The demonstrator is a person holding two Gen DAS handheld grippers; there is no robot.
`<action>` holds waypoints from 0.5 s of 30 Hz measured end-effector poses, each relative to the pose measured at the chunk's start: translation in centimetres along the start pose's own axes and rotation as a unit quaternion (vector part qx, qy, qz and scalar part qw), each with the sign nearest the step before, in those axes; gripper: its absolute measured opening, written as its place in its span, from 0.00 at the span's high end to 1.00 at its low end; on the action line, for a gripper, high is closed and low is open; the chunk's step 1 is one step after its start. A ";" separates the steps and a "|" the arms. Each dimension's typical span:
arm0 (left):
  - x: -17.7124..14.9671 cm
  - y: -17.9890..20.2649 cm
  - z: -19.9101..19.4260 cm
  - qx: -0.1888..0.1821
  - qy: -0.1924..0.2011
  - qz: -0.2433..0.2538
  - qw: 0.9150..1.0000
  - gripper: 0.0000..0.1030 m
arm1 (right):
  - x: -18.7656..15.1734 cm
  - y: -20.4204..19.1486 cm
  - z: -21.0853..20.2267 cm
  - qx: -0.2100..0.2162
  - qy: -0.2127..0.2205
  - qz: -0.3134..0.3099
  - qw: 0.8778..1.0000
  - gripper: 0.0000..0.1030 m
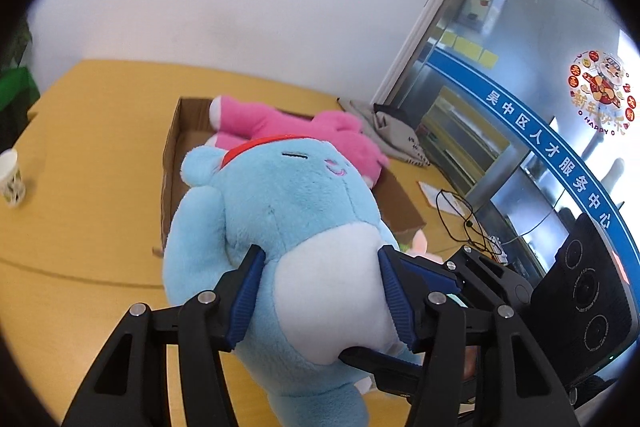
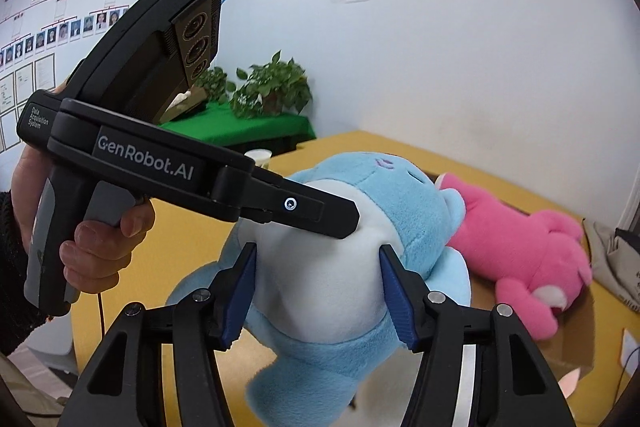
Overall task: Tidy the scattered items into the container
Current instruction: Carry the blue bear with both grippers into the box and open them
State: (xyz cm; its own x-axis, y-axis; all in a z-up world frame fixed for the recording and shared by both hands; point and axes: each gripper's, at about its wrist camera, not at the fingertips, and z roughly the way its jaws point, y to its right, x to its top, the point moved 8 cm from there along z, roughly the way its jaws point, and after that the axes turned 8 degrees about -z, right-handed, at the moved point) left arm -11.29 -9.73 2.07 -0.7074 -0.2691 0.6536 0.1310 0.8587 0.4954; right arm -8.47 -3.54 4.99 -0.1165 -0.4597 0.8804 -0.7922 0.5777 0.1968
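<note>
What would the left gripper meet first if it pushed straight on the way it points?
The blue plush toy it already pinches at the white belly, so the left gripper would drive into that. Beyond it, probably the pink plush toy in the cardboard box; depth is unclear.
</note>
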 end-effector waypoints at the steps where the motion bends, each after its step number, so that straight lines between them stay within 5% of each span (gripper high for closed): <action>1: 0.4 0.3 0.0 -0.001 0.003 0.004 1.000 0.46 | 0.4 0.3 -0.1 -0.004 0.004 -0.003 1.000 0.38; 15: 4.8 2.0 1.6 -0.006 0.023 0.019 1.000 0.46 | 3.5 5.0 1.3 -0.022 0.022 -0.009 0.999 0.38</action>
State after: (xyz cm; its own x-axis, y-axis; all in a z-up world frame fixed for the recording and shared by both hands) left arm -15.48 -8.59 5.30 -0.6693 -0.2559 0.6975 0.1664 0.8633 0.4765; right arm -13.60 -3.18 8.49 -0.0758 -0.4413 0.8942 -0.7666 0.5993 0.2308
